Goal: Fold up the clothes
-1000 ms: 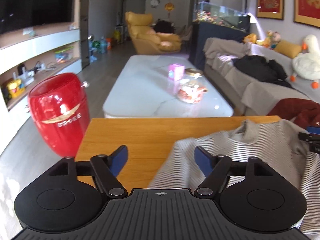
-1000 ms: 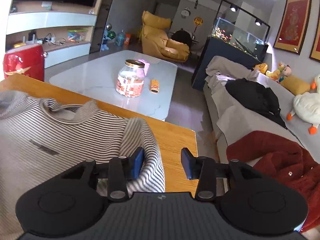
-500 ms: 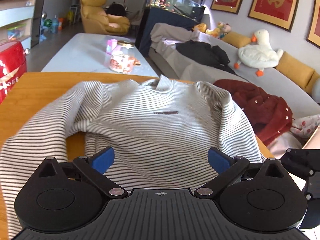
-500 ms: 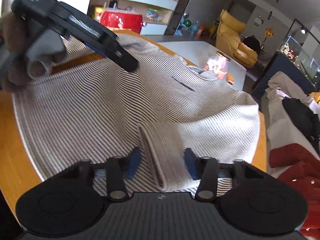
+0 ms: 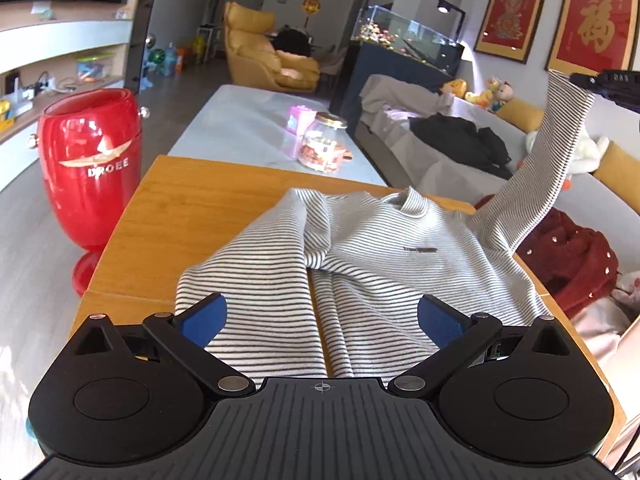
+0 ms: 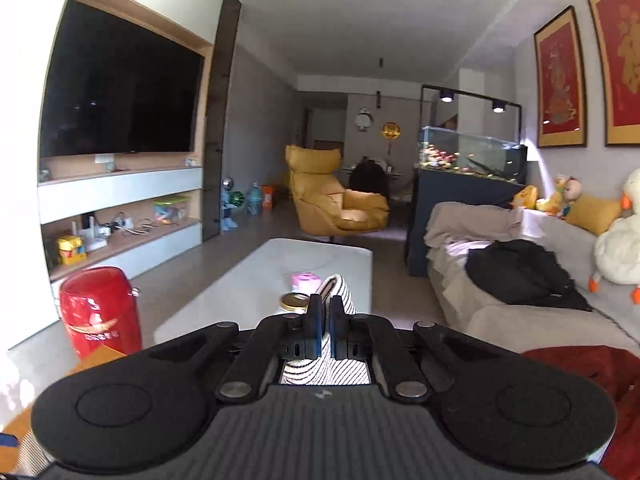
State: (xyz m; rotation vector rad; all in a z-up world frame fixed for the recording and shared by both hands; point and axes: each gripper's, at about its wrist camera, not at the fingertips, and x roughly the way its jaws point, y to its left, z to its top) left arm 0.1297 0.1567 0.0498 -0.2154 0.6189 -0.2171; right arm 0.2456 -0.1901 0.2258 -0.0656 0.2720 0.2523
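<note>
One sleeve [image 5: 536,184] raised off table's [image 5: 192,208] right edge, right gripper [image 6: 325,316] clamped on cuff; left gripper [image 5: 322,316] spread wide, empty. Lay sleeve flat across sweater [image 5: 384,248], avoiding bunching.

Left gripper [image 5: 322,314]: jaws spread wide, blue pads [image 5: 204,316] far apart, nothing between them; held low and level above the near edge of the worktop [image 5: 188,216], aimed forward over the striped sweater [image 5: 384,256]. Right gripper [image 6: 325,322]: jaws drawn almost together, pinching a fold of the striped sleeve [image 6: 338,292] that pokes up between the tips; raised well above the worktop, pointing out into the room. In the left wrist view, seen high at the right edge with the sleeve hanging taut from it.
</note>
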